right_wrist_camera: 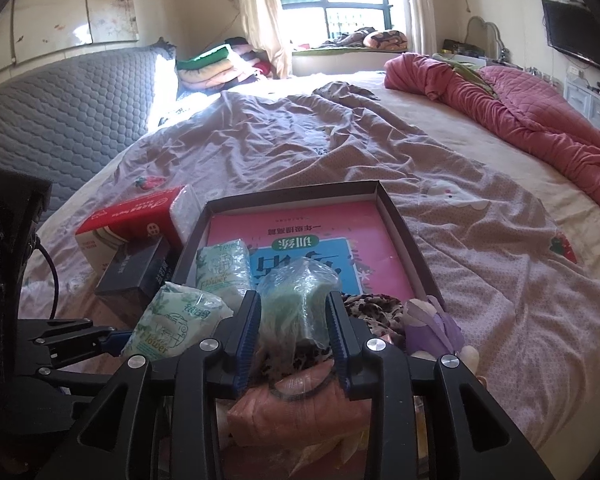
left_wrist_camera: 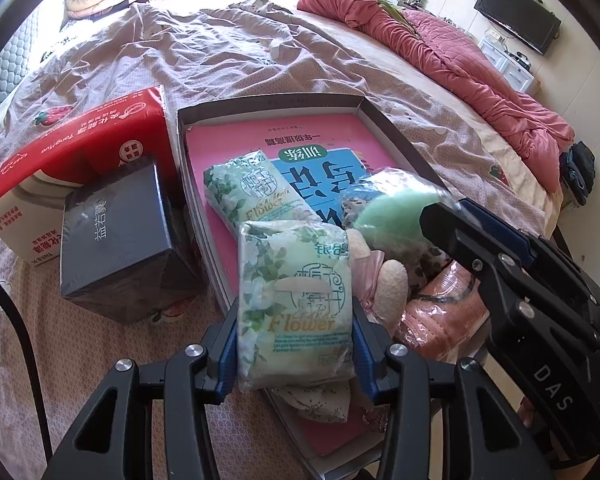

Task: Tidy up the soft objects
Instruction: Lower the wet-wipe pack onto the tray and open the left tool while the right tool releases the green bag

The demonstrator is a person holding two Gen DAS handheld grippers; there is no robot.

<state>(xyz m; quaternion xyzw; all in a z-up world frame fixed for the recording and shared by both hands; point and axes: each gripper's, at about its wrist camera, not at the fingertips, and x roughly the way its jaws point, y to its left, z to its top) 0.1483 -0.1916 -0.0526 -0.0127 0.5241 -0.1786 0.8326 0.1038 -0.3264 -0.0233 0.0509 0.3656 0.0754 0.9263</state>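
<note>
My left gripper [left_wrist_camera: 296,332] is shut on a green flower-print tissue pack [left_wrist_camera: 296,292], held upright over the near end of a dark shallow box [left_wrist_camera: 268,100] lined with a pink book. A second, matching tissue pack [left_wrist_camera: 240,188] lies inside the box. My right gripper [right_wrist_camera: 294,320] is shut on a green sponge in a clear plastic bag [right_wrist_camera: 296,292]; both pads touch its sides. Under it lie a leopard-print cloth [right_wrist_camera: 376,308], a folded pink cloth [right_wrist_camera: 300,396] and a purple plush toy [right_wrist_camera: 432,324].
A red tissue carton [left_wrist_camera: 80,144] and a dark blue box [left_wrist_camera: 116,236] stand left of the dark box on the wrinkled bedsheet [left_wrist_camera: 220,52]. A pink quilt [left_wrist_camera: 460,60] is bunched at the far right. Folded blankets [right_wrist_camera: 216,64] sit by the grey headboard [right_wrist_camera: 60,108].
</note>
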